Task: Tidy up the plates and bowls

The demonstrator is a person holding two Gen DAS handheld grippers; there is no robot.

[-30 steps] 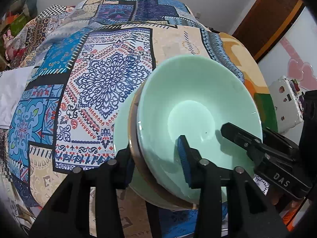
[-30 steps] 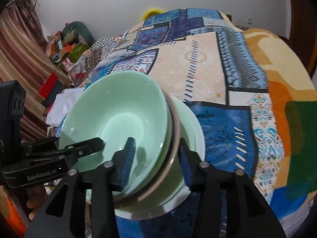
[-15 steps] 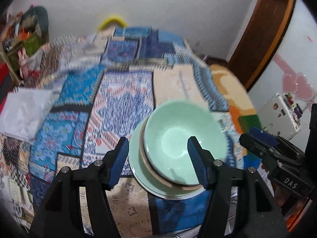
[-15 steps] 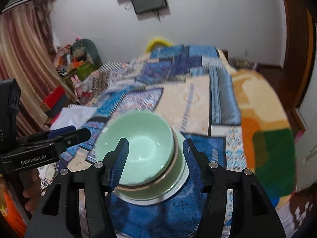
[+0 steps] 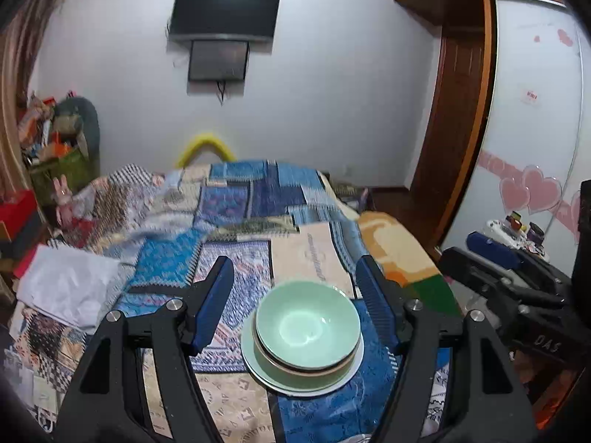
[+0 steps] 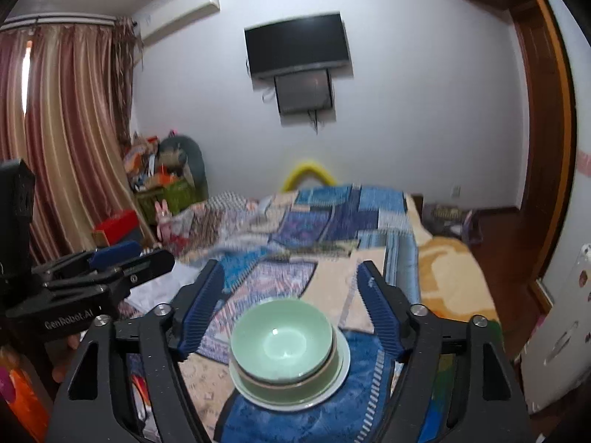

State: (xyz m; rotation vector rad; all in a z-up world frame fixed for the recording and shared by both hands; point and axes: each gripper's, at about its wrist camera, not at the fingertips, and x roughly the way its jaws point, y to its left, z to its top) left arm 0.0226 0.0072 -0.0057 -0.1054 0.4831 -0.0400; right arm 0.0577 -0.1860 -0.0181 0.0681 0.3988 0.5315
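Bowls are sitting nested on the plate at lower centre; left gripper and right gripper are opening, empty, best lifting straight clear

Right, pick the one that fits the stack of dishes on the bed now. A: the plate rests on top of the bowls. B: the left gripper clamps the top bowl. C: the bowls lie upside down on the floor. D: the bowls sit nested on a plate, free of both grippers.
D: the green bowls sit nested, upright, on the pale plate on the quilt; no gripper touches them.
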